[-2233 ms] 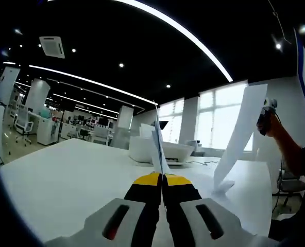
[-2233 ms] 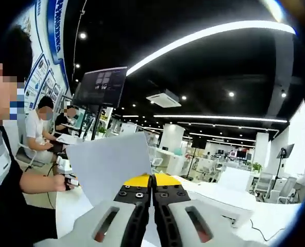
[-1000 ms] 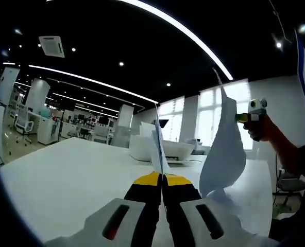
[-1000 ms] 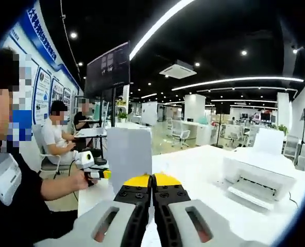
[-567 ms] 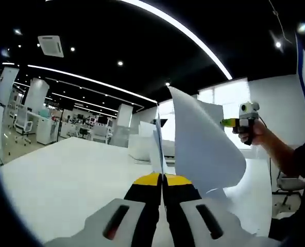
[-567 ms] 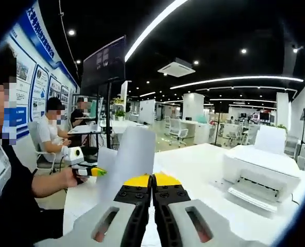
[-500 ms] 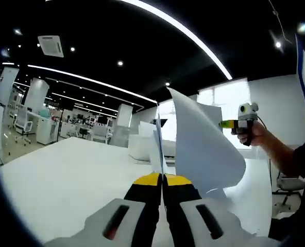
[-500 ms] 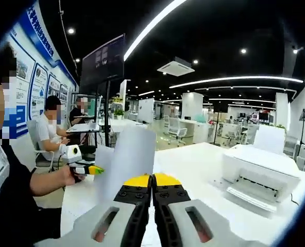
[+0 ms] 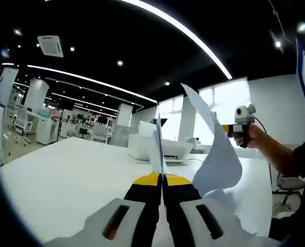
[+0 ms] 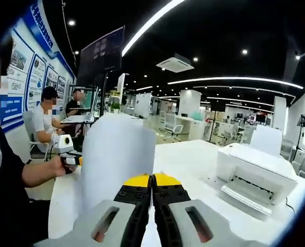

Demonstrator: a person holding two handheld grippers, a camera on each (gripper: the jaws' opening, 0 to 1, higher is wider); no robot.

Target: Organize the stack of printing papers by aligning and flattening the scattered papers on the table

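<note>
Your left gripper (image 9: 162,179) has its jaws pressed together on the edge of a sheet (image 9: 156,146) that stands thin and upright straight ahead of it, above the white bench (image 9: 65,175). Further right in the left gripper view, the papers (image 9: 217,154) curve up off the bench in a loose bow, their upper corner pinched by your right gripper (image 9: 227,128), with your hand (image 9: 248,136) wrapped round its handle. A printer (image 9: 160,149) sits on the bench behind them. In the right gripper view, your left gripper shows at the left edge beside the same papers (image 10: 116,159), which stand tall and curled just ahead of your right gripper (image 10: 152,181), whose jaws meet tightly; the sheets appear held between both grippers, lifted clear of the bench (image 10: 193,164). The printer (image 10: 255,172) lies to the right, and seated people (image 10: 41,126) work at the far left. Judging by this, you are mid-task: the papers are gathered and raised, but they are bowed, not yet squared, and not laid flat. Tapping the edges level and setting them down seems to remain.
</note>
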